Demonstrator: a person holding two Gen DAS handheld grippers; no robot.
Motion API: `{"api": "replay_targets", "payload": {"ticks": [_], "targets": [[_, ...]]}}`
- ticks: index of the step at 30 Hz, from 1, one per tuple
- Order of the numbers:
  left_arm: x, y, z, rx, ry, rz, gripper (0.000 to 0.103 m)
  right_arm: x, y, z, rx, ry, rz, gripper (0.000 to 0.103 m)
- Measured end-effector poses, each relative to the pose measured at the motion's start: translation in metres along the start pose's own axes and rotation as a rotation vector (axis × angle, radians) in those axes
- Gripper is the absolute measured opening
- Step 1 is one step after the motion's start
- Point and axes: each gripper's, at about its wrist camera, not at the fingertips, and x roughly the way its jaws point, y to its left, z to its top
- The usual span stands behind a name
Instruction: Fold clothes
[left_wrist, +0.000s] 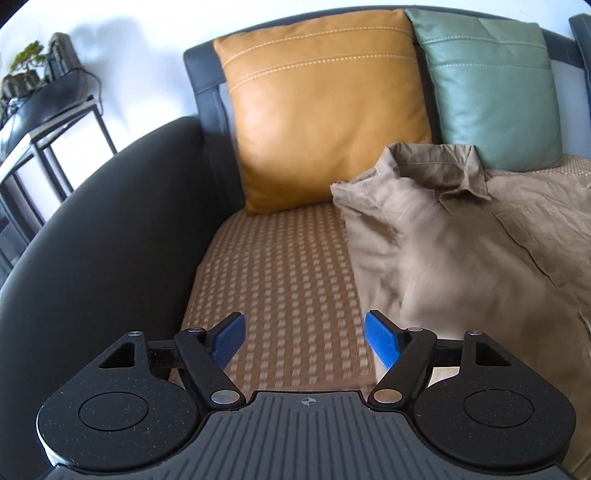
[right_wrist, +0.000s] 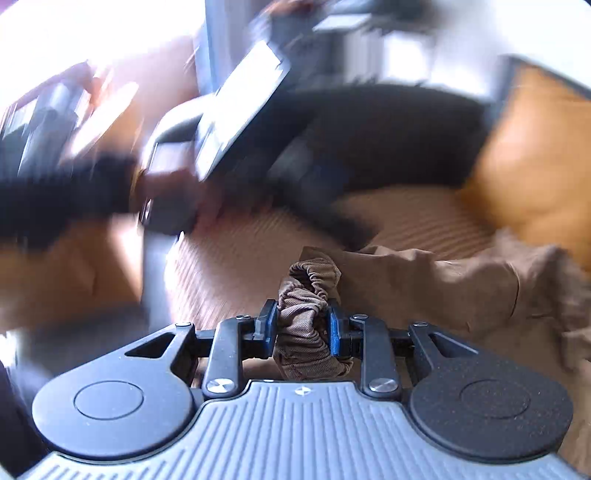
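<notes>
A khaki collared shirt (left_wrist: 461, 236) lies spread on the woven brown seat mat (left_wrist: 280, 266) of a dark sofa, its collar toward the cushions. My left gripper (left_wrist: 304, 334) hovers over the mat just left of the shirt, blue pads wide apart with nothing between them. In the right wrist view, my right gripper (right_wrist: 301, 325) is shut on a bunched, gathered fold of the khaki shirt (right_wrist: 461, 291), probably a cuff. The cloth trails away to the right. That view is heavily blurred.
An orange cushion (left_wrist: 325, 110) and a green cushion (left_wrist: 495, 92) lean on the sofa back. The dark armrest (left_wrist: 99, 229) curves along the left. A metal side table (left_wrist: 44, 144) with a plant stands beyond it. A person's dark sleeve (right_wrist: 62, 195) shows, blurred, at left.
</notes>
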Motion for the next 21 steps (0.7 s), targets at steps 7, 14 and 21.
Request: {"api": "replay_targets", "payload": {"ticks": [7, 14, 21], "targets": [[-0.013, -0.005, -0.005, -0.019, -0.025, -0.208, 0.082, 0.033, 0.037, -0.026, -0.089, 0.084, 0.010, 0.033], [0.006, -0.055, -0.023, 0.093, 0.057, -0.397, 0.076, 0.047, 0.056, -0.044, -0.130, 0.135, 0.044, 0.034], [0.047, -0.084, -0.079, 0.234, 0.141, -0.271, 0.079, 0.046, 0.052, -0.057, -0.068, 0.107, 0.100, 0.037]]}}
